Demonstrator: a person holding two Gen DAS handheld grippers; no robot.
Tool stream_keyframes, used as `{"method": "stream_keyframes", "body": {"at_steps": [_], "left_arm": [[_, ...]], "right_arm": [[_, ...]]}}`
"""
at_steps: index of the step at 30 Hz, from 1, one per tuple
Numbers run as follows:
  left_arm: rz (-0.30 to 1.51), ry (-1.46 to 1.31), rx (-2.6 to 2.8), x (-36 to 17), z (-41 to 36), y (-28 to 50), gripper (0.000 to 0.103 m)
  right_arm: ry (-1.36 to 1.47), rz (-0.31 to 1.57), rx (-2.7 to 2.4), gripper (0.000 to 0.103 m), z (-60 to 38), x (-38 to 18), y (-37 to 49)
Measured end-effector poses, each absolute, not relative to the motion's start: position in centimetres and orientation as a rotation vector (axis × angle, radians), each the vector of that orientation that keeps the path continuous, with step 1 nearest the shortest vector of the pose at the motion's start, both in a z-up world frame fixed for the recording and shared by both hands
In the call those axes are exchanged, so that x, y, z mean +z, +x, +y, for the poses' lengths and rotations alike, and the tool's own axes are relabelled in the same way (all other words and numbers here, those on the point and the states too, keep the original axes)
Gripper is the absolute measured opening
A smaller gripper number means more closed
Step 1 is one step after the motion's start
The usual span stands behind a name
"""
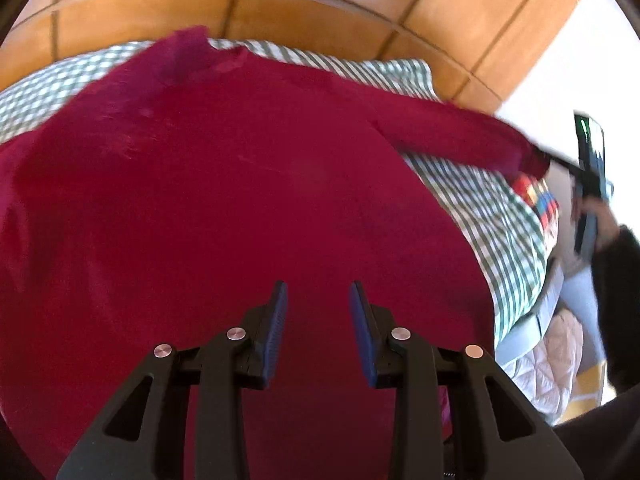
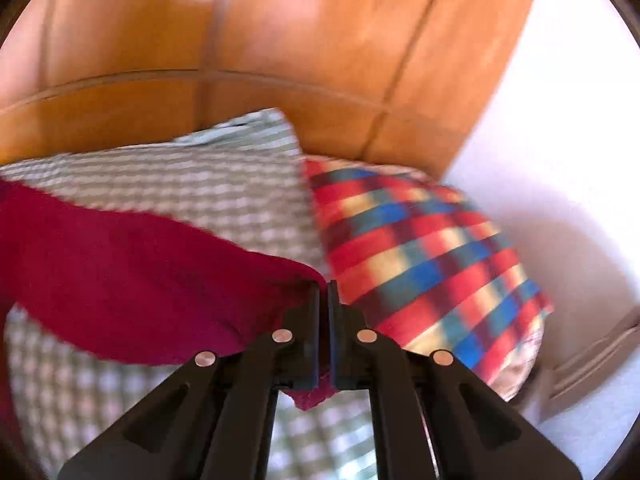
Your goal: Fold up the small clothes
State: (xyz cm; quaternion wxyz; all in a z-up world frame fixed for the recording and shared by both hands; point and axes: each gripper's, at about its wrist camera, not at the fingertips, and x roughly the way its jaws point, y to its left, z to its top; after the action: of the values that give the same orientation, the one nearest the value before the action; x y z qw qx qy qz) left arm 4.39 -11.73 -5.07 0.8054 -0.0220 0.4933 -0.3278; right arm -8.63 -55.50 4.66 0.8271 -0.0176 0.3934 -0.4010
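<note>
A dark red garment (image 1: 224, 184) lies spread over a green-and-white checked bed cover (image 1: 488, 216). My left gripper (image 1: 319, 292) is open and empty, hovering over the garment's body. One sleeve (image 1: 452, 136) stretches to the right, where my right gripper (image 1: 548, 158) holds its end. In the right wrist view my right gripper (image 2: 324, 288) is shut on the red sleeve (image 2: 132, 280), lifted off the checked cover (image 2: 192, 188); a bit of the cuff (image 2: 308, 398) hangs below the jaws.
A wooden headboard (image 1: 280, 12) runs behind the bed. A red, blue and yellow plaid pillow (image 2: 432, 264) lies to the right, next to a white wall (image 2: 560, 140). The bed's right edge (image 1: 536, 320) drops to quilted bedding.
</note>
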Motion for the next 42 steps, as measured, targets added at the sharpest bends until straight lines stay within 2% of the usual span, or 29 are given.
{"method": "stream_keyframes", "body": {"at_steps": [4, 7, 11, 12, 13, 14, 15, 19, 23, 25, 29, 32, 35, 36, 37, 42], "left_arm": [[1.098, -0.016, -0.740, -6.5, -14.9, 4.9, 0.030], [1.092, -0.007, -0.740, -6.6, -15.9, 5.5, 0.030], [1.056, -0.085, -0.728, -4.4, -13.1, 7.1, 0.031], [1.041, -0.127, -0.698, -3.8, -11.2, 7.7, 0.035], [1.027, -0.161, -0.662, -3.3, -9.3, 8.2, 0.046], [1.009, -0.189, -0.612, -2.9, -7.2, 8.6, 0.055], [0.987, -0.216, -0.534, -2.5, -4.3, 9.0, 0.057], [0.988, -0.378, -0.241, -3.2, 7.3, 9.7, 0.057], [0.955, -0.446, -0.118, -3.8, 14.0, 7.4, 0.057], [0.949, -0.467, -0.132, -4.2, 15.3, 6.3, 0.057], [0.979, -0.487, -0.238, -5.2, 14.8, 4.5, 0.057], [1.008, -0.447, -0.369, -5.7, 12.4, 3.0, 0.057], [1.043, -0.372, -0.428, -6.4, 9.5, 2.1, 0.057], [1.051, -0.348, -0.426, -6.6, 8.9, 1.8, 0.058], [1.053, -0.332, -0.424, -6.8, 8.7, 1.7, 0.057], [1.077, -0.377, -0.499, -6.4, 7.6, 0.4, 0.057]], "right_arm": [[-0.102, 0.922, -1.035, 0.002, -60.3, 3.8, -6.7], [-0.045, 0.992, -1.093, 0.003, -63.0, 2.1, -6.3], [-0.060, 1.041, -1.101, 0.006, -63.0, -0.4, -4.7], [-0.068, 1.035, -1.091, 0.025, -62.4, -0.5, -4.2], [-0.082, 1.010, -1.080, 0.060, -61.6, -0.3, -3.9], [-0.093, 0.983, -1.066, 0.073, -60.6, -0.1, -3.7], [-0.110, 0.941, -1.055, 0.081, -59.4, 0.3, -3.4], [-0.070, 0.828, -0.856, 0.084, -52.3, 2.4, -2.7], [0.211, 0.893, -0.475, 0.081, -46.4, 1.2, -3.8], [0.333, 0.953, -0.283, 0.072, -43.3, -0.2, -5.4], [0.476, 1.071, 0.042, 0.072, -37.0, -2.7, -9.7], [0.462, 1.169, 0.178, 0.068, -32.0, -4.6, -12.3], [0.266, 1.225, 0.121, 0.048, -28.2, -6.1, -13.1], [0.233, 1.221, 0.105, 0.023, -27.8, -6.0, -13.2], [0.238, 1.220, 0.100, 0.005, -28.1, -5.7, -13.1], [0.135, 1.152, 0.102, 0.005, -29.3, -1.4, -15.0]]}}
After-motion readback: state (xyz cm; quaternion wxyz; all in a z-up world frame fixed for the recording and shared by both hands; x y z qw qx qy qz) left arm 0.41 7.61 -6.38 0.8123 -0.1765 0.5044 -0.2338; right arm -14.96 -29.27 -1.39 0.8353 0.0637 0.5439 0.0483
